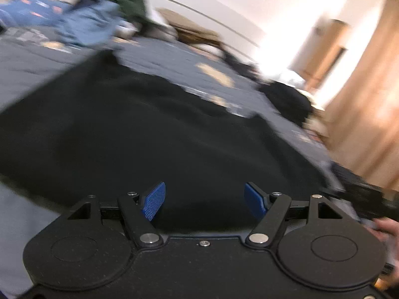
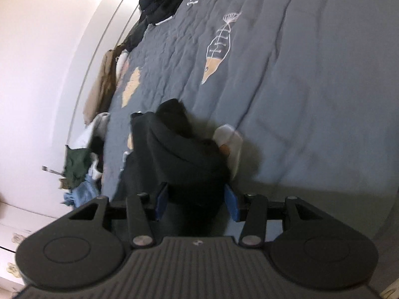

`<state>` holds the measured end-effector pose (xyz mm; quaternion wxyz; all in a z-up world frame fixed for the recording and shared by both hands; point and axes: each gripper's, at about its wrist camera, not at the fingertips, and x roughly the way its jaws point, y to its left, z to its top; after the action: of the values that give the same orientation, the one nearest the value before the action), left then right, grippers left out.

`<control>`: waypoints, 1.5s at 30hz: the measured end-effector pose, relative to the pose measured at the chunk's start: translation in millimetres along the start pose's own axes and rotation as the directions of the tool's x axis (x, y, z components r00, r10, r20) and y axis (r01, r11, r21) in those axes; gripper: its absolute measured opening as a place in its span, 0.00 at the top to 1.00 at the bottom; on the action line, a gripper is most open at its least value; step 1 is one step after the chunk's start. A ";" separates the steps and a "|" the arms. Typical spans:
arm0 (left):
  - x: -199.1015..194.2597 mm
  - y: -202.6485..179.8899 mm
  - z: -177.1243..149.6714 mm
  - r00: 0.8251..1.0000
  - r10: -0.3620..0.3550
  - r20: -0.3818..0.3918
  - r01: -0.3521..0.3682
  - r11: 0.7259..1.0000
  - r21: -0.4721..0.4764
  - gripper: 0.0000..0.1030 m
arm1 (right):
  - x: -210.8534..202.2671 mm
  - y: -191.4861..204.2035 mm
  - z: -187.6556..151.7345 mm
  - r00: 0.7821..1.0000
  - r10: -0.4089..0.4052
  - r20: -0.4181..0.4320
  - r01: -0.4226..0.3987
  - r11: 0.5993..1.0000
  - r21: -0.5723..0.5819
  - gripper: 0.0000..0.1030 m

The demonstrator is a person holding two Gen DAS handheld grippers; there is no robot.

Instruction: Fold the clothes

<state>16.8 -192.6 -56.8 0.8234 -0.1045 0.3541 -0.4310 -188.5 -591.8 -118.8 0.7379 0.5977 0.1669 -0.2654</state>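
A black garment [image 1: 154, 129] lies spread over the grey bed cover [image 1: 30, 64] in the blurred left wrist view. My left gripper [image 1: 204, 200] hovers over its near edge, its blue pads [image 1: 153, 200] wide apart with nothing between them. In the right wrist view a bunched black garment [image 2: 184, 154] fills the gap between the blue pads [image 2: 232, 205] of my right gripper [image 2: 197, 204], which is shut on the thick fabric. The bunch looks raised and casts a shadow on the cover. A white piece of cloth [image 2: 229, 137] shows at its right side.
Blue, green and tan clothes [image 1: 89, 22] are piled along the wall side of the bed. More dark clothes [image 1: 286, 99] lie near the far corner. The grey cover [image 2: 311, 87] carries fish drawings. A hand [image 1: 389, 226] shows at the right edge.
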 end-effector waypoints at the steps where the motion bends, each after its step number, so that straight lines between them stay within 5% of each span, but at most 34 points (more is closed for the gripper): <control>1: 1.3 -2.6 -1.1 1.000 -0.019 -0.010 0.019 1.000 0.010 0.33 | 1.5 1.0 0.3 1.000 -0.006 0.000 0.006 1.000 -0.010 0.53; 9: 16.1 -36.5 -27.3 0.978 -0.164 -0.132 0.180 0.977 0.118 0.33 | 7.6 5.6 5.3 0.999 -0.039 0.036 0.042 0.996 -0.084 0.45; 16: 24.9 -46.8 -43.7 0.967 -0.174 -0.186 0.201 0.970 0.138 0.33 | 16.8 -29.2 9.2 0.996 0.060 -0.067 -0.042 0.970 0.240 0.40; 24: 25.7 -45.4 -43.5 0.967 -0.166 -0.192 0.194 0.970 0.143 0.33 | 30.6 -47.4 6.4 0.984 0.148 -0.097 -0.090 0.890 0.447 0.41; 26: 24.4 -45.1 -44.0 0.968 -0.162 -0.193 0.192 0.970 0.146 0.33 | 32.0 -46.6 6.1 0.984 0.153 -0.091 -0.096 0.886 0.454 0.48; 30: 21.6 -46.2 -44.9 0.968 -0.159 -0.193 0.189 0.970 0.150 0.33 | 24.8 -21.9 12.2 0.995 0.073 -0.074 -0.053 0.967 0.248 0.72; 32: 20.9 -46.5 -45.1 0.969 -0.157 -0.193 0.188 0.971 0.152 0.33 | 19.9 -5.5 12.3 0.998 0.025 -0.051 -0.019 0.995 0.102 0.76; 35: 20.4 -46.8 -44.6 0.969 -0.155 -0.190 0.185 0.971 0.153 0.33 | 10.5 27.3 4.2 0.999 -0.029 0.017 0.031 0.981 -0.190 0.80; 38: 19.2 -47.3 -43.2 0.971 -0.156 -0.183 0.185 0.971 0.152 0.33 | 2.2 61.4 -15.8 0.991 -0.058 0.118 0.110 0.853 -0.509 0.82; 41: 18.3 -47.5 -41.6 0.971 -0.158 -0.178 0.185 0.972 0.148 0.33 | 3.6 81.0 -39.4 0.974 -0.078 0.213 0.214 0.626 -0.750 0.82; 42: 18.1 -47.7 -41.2 0.971 -0.159 -0.177 0.186 0.971 0.148 0.33 | 5.3 81.3 -41.5 0.970 -0.092 0.226 0.237 0.580 -0.779 0.82; 43: 17.9 -47.9 -40.8 0.971 -0.160 -0.175 0.187 0.971 0.148 0.33 | 7.6 79.3 -42.1 0.968 -0.107 0.229 0.249 0.556 -0.793 0.82; 45: 17.0 -48.6 -40.2 0.971 -0.162 -0.174 0.189 0.970 0.152 0.33 | 9.3 71.2 -34.6 0.970 -0.126 0.209 0.242 0.593 -0.768 0.82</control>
<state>-34.7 -230.0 -71.3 0.7566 -0.0311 0.3711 -0.5374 -136.5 -549.6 -75.5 0.9029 0.1731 0.2778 -0.2787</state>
